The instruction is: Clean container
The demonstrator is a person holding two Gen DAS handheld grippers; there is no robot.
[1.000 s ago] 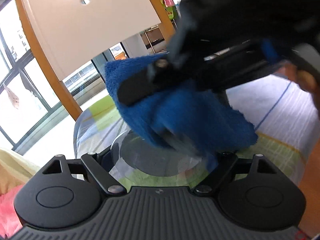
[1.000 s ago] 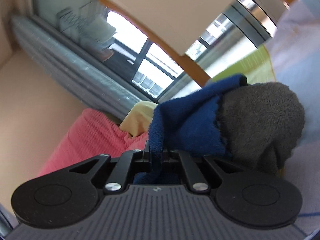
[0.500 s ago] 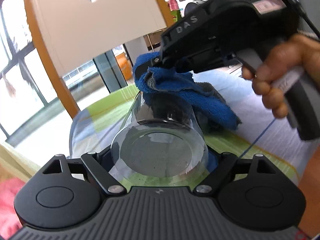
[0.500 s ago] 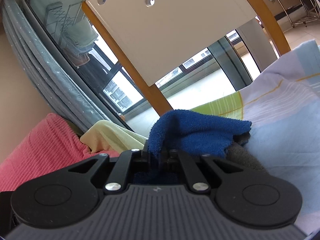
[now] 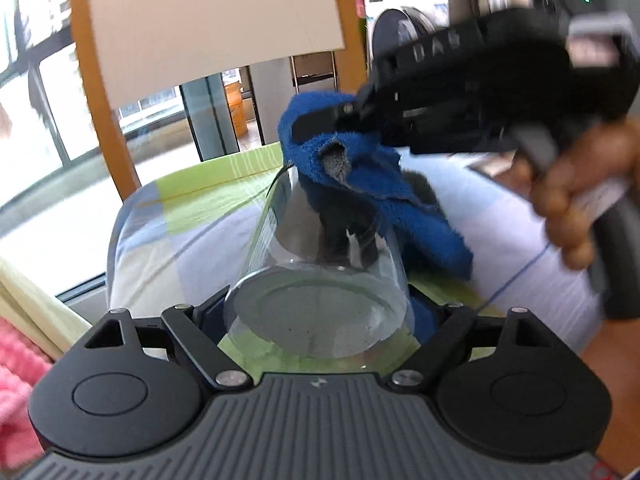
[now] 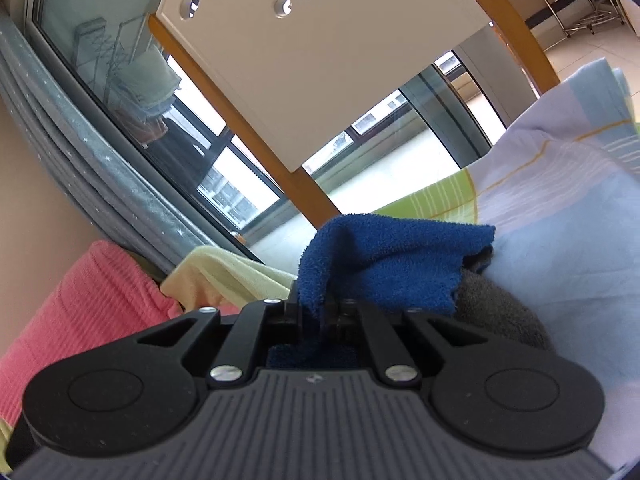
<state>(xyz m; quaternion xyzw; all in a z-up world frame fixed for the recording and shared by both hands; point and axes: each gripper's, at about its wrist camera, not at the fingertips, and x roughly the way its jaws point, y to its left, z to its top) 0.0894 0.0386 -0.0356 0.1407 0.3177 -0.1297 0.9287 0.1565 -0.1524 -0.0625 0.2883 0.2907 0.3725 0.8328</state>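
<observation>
A clear glass container lies on its side in my left gripper, base toward the camera; the jaws are shut on its sides. The open mouth points away, toward a blue cloth with a grey underside. Part of the cloth hangs at the glass mouth and shows through the wall. My right gripper comes in from the upper right, held by a hand. In the right wrist view the blue cloth sits between the right gripper jaws, which are opening.
Below lies a table under a checked blue, green and white tablecloth. A chair back with a wooden frame stands behind it, windows beyond. Pink fabric and yellow fabric lie at the left.
The right gripper and cloth drew back from covering the glass to its far mouth, upper right. The glass now shows whole. The left view swung, the chair back shifting left.
</observation>
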